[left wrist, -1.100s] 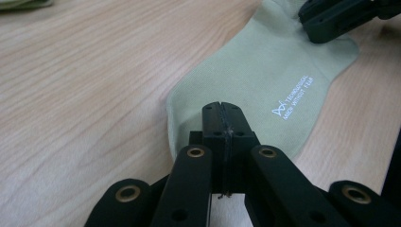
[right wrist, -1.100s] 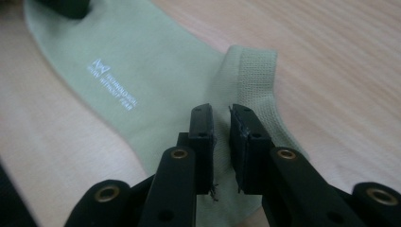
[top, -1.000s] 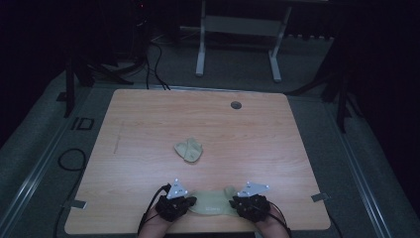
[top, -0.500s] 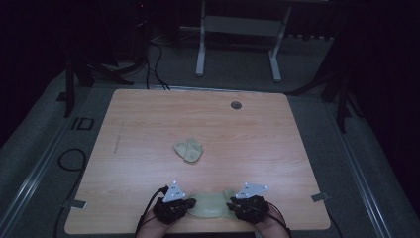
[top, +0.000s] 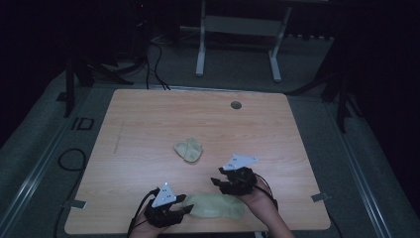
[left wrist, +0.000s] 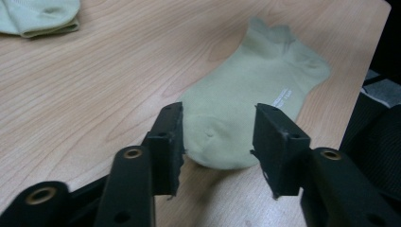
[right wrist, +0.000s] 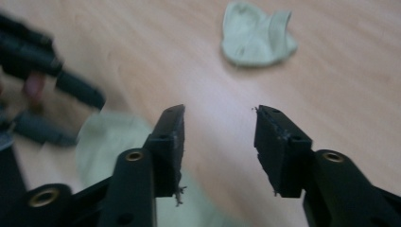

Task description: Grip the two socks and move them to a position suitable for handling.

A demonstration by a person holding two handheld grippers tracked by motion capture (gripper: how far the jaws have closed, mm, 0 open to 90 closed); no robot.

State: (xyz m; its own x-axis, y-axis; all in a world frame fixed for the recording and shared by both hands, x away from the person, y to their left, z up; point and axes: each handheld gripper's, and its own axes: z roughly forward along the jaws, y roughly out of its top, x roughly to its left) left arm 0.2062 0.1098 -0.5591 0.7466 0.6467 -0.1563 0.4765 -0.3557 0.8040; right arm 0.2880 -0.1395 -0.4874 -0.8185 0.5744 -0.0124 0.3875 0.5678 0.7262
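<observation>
1. Two pale green socks lie on the wooden bench [top: 148, 124]. One is a flat sock [top: 218, 206] spread out at the near edge; the other is a crumpled sock [top: 188, 149] bunched up near the middle of the bench, well apart from the first.
2. Two grippers are in the person's hands, one each, both at the near side.
3. The left gripper [top: 185, 209] sits at the near left, low over the bench, pointing right at the toe end of the flat sock. In the left gripper view its jaws have just been opening and now stand roughly half apart, with the rounded toe of the flat sock [left wrist: 246, 113] lying between them on the wood. The pads do not press on the cloth, so the sock is let go.
4. The right gripper [top: 216, 182] is just beyond the far right part of the flat sock, lifted off the bench and aimed left and towards the far side. Its jaws have also just been opening and stand about half apart, with nothing between them but bare wood in the right gripper view.
5. In that same blurred view the crumpled sock [right wrist: 257, 35] lies ahead of the right gripper, clear of it, and part of the flat sock [right wrist: 108, 142] shows low at the left.
</observation>
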